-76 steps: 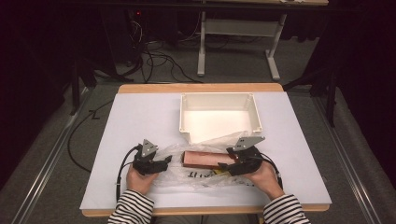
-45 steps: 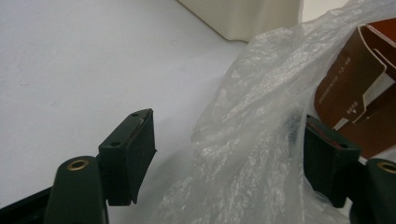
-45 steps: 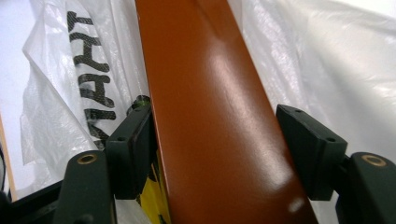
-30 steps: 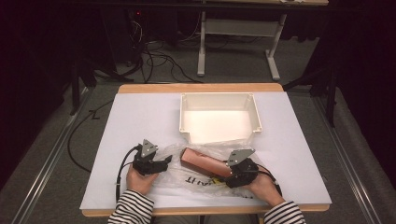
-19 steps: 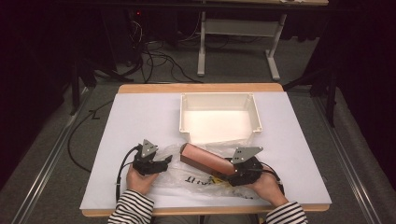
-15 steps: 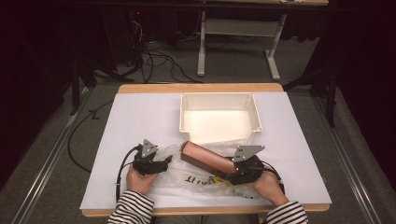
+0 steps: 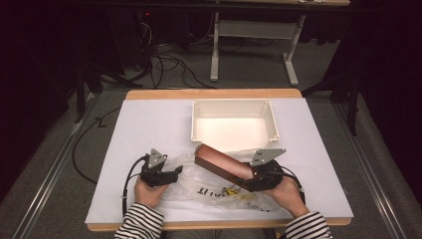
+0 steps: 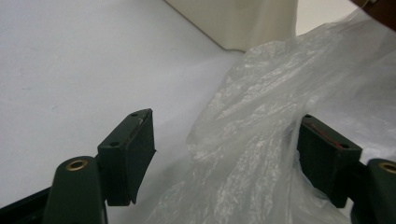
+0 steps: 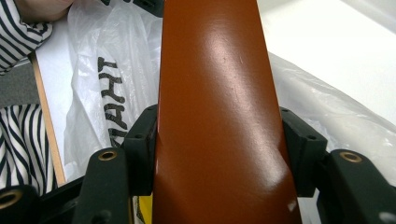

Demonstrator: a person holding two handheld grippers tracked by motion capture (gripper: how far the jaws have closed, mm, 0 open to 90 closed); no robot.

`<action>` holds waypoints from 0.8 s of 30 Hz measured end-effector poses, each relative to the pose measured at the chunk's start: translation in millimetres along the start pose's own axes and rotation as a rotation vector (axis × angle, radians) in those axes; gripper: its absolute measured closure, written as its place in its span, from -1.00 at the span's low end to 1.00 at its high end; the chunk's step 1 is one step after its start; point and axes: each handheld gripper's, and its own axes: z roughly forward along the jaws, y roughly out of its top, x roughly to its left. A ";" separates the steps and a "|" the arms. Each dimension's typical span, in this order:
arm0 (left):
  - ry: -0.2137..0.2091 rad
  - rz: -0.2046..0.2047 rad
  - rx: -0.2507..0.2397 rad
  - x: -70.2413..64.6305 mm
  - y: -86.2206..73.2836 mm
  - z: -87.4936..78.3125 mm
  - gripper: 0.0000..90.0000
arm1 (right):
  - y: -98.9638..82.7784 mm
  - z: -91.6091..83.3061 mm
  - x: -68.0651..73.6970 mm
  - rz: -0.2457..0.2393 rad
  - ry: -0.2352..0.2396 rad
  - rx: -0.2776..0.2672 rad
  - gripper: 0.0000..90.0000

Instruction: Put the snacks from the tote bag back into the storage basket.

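A long reddish-brown box [image 7: 221,164] is tilted up over a crumpled clear plastic bag [image 7: 209,186] with black lettering, near the table's front edge. My right gripper [image 7: 249,180] is shut on the box's near end; in the right gripper view both pads press on the sides of the box [image 9: 215,116]. My left gripper [image 7: 175,172] rests at the bag's left end. Its jaws stand open, with the bag's film [image 8: 261,140] running between them and lying against the right-hand jaw.
A white rectangular bin [image 7: 233,102] stands just behind the bag, at the middle of the white table top [image 7: 149,129], and its corner [image 8: 243,23] shows in the left gripper view. Striped sleeves [image 9: 18,37] come in from the near edge.
The right gripper has lifted the box's near end and drawn it back to the right, so the box now slants above the bag. The left gripper has stayed put.
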 end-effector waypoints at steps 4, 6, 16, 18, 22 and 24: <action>-0.005 0.012 0.000 -0.8 0.1 -0.6 -0.41 | 1.3 -0.5 -3.9 0.016 -0.001 0.007 -0.07; -0.011 0.013 -0.008 -1.1 0.0 -0.9 -0.42 | 1.9 -1.3 -6.6 0.020 -0.003 0.010 -0.07; -0.061 0.014 -0.033 0.0 -0.9 -3.0 -0.55 | 9.6 -9.3 -11.0 0.035 -0.017 -0.004 -0.07; -0.075 0.003 -0.041 1.7 -1.3 -3.5 -0.58 | 10.2 -9.8 -11.4 0.033 -0.020 -0.004 -0.07; -0.101 -0.010 -0.065 2.8 -1.9 -5.3 -0.62 | 12.8 -12.6 -15.3 0.038 -0.032 -0.006 -0.07; -0.097 -0.014 -0.068 3.1 -2.1 -5.4 -0.62 | 14.2 -13.3 -17.4 0.038 -0.040 -0.005 -0.07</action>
